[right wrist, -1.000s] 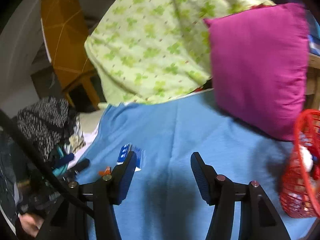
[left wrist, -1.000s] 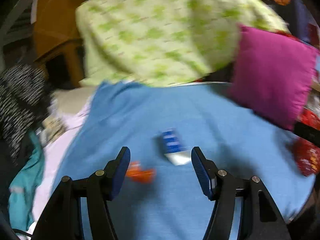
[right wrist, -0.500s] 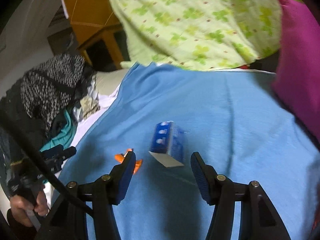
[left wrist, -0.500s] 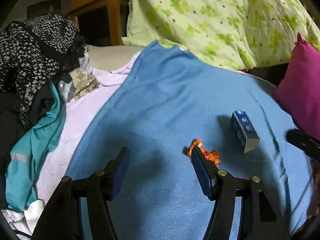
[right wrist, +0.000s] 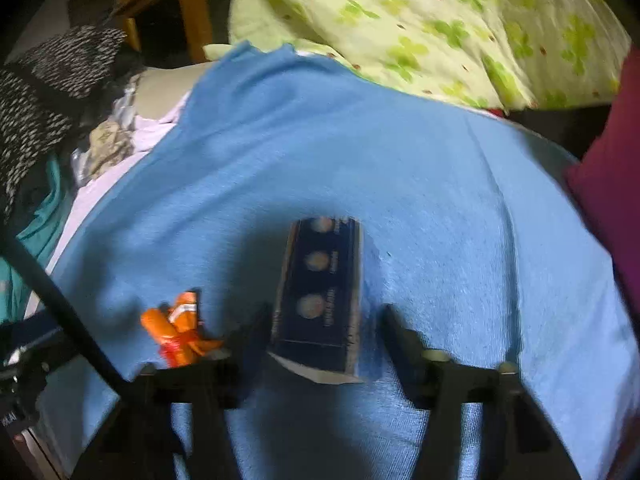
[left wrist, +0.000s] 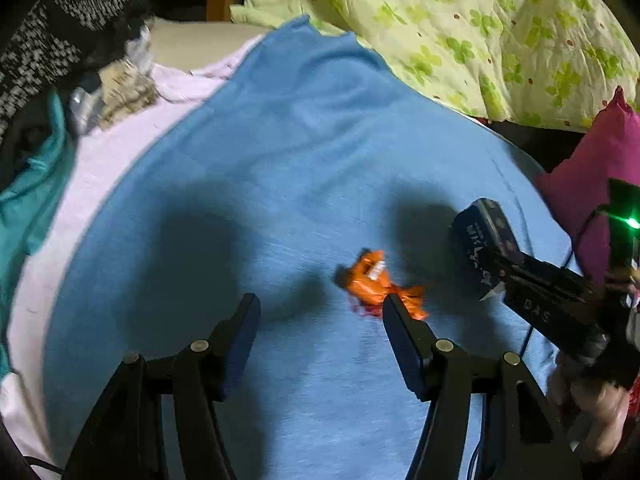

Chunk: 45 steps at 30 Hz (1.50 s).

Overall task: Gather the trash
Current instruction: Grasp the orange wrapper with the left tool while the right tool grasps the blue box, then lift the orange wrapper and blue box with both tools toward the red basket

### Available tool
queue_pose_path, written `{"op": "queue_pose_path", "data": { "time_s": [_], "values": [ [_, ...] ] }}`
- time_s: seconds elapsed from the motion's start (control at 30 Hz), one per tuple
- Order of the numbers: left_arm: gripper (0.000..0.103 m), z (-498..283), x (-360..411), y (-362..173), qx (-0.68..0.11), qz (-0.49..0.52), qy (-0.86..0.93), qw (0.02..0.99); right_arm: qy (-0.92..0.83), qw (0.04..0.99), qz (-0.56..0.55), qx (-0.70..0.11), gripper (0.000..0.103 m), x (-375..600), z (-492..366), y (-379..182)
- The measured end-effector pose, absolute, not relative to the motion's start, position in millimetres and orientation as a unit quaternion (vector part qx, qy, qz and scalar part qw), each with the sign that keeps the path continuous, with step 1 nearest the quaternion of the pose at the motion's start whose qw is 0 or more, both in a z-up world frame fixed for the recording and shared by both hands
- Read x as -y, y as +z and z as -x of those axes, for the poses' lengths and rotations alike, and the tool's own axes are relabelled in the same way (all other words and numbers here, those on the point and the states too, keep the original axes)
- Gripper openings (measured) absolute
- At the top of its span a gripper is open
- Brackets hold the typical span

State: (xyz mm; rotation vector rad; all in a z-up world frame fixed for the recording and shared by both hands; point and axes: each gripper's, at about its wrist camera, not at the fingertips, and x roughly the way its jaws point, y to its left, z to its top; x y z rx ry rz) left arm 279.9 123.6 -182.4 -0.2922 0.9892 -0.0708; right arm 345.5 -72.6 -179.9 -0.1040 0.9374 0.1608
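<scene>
Since the earlier frames both grippers have come down closer to the bed, and the small dark blue cardboard box, which a moment ago lay ahead of the right gripper, now sits between its two black fingers.

In the right wrist view, the box lies lengthwise in the lower middle of the frame on the light blue blanket. It shows three round marks along its top, and its near end has a pale open flap. The right fingers are closing around it. The left one looks to be at the box's side; the right one stands clear, with blanket showing in the gap. The picture is blurred, so actual contact cannot be confirmed.

The crumpled orange plastic wrapper lies on the blanket at lower left, just beside the box.

In the left wrist view, the left gripper hovers low over the blanket with its fingers held wide apart and nothing between them. The wrapper lies just ahead of the right-hand fingertip, its edge overlapping that tip in the picture. At the right edge, the other gripper reaches in over the box.

A green clover-print quilt fills the top of the frame. A magenta cushion sits at the right, and piled clothes at upper left.
</scene>
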Motion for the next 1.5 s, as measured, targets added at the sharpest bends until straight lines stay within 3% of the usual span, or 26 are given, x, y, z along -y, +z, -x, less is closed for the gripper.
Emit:
{"op": "queue_pose_path", "data": {
  "time_s": [0.43,0.7,1.27,1.5],
  "values": [
    [0.064,-315,-82,-215,-0.499,0.181,-0.029,0.847,0.089,0.921,-0.023,-0.380,0.041,172,-238,-127],
    [0.029,-319,-51,-221,-0.480,0.134,-0.011,0.867,0.102,0.933,-0.079,-0.336,0.041,224,-168,-110],
    [0.027,-159,39,-134,-0.400,-0.022,-0.010,0.916,0.144,0.927,-0.154,-0.311,0.041,305,-139,-121],
    [0.028,-120,60,-110,-0.368,-0.034,-0.035,0.929,0.137,0.930,-0.168,-0.298,0.041,320,-140,-116]
  ]
}}
